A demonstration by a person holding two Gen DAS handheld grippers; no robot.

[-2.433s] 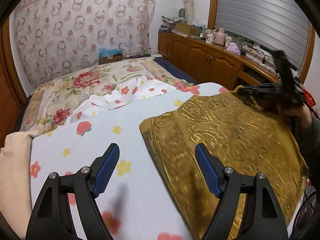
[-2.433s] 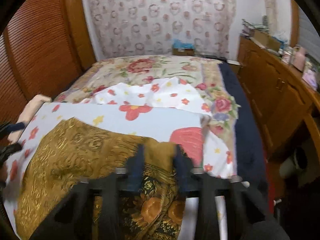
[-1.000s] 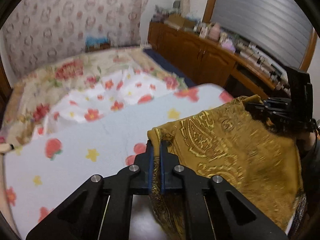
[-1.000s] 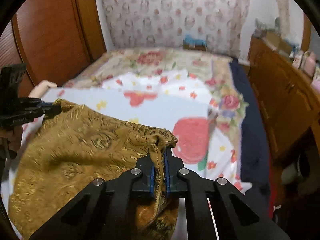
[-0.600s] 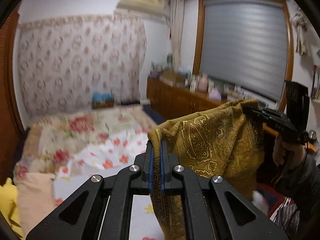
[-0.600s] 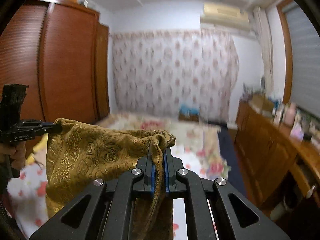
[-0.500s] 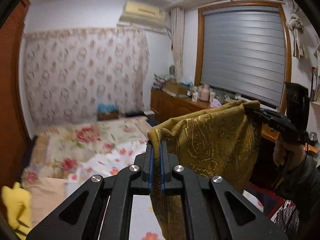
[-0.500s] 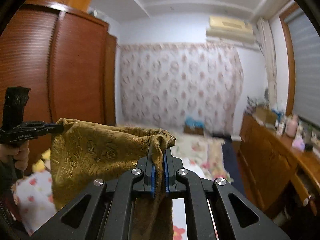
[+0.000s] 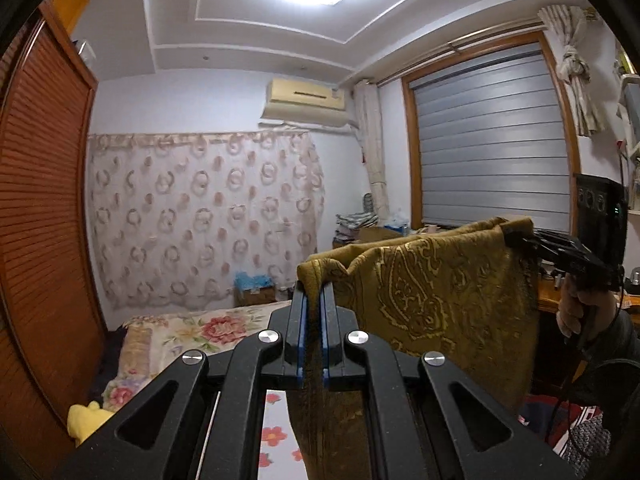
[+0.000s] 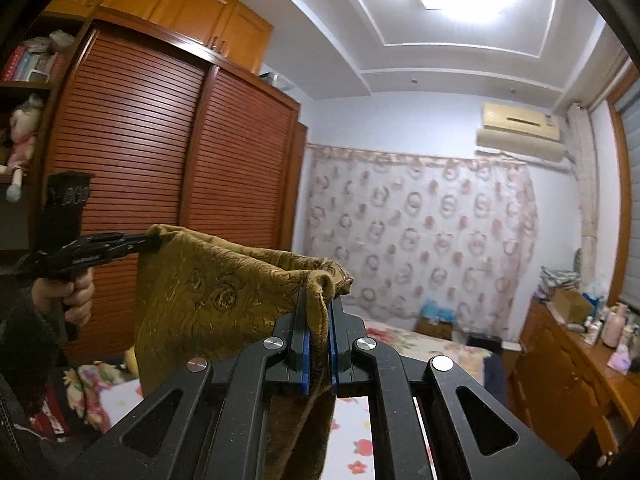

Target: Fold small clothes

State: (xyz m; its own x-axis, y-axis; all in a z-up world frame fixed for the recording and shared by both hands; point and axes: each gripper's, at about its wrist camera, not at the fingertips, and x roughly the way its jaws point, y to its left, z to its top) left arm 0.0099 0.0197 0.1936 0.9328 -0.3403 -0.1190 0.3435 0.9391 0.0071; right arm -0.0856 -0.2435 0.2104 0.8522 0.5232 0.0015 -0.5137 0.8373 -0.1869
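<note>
Hanging above the bed [image 9: 168, 336], one gold patterned cloth [image 9: 440, 300] spans two grippers: left gripper [image 9: 312, 300] and right gripper [image 10: 318, 300], fingers clamped on its two top corners.

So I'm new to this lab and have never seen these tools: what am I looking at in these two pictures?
A person holds a hand-held gripper in each hand; no robot arm is involved. Each picture comes from a fisheye camera on one gripper, looking along its fingers. The left gripper and the right gripper are each clamped shut on a top corner of a gold patterned cloth, which hangs between them above the bed. In each view you also see the other gripper and the hand holding it. A flowered sheet lies below.
</note>
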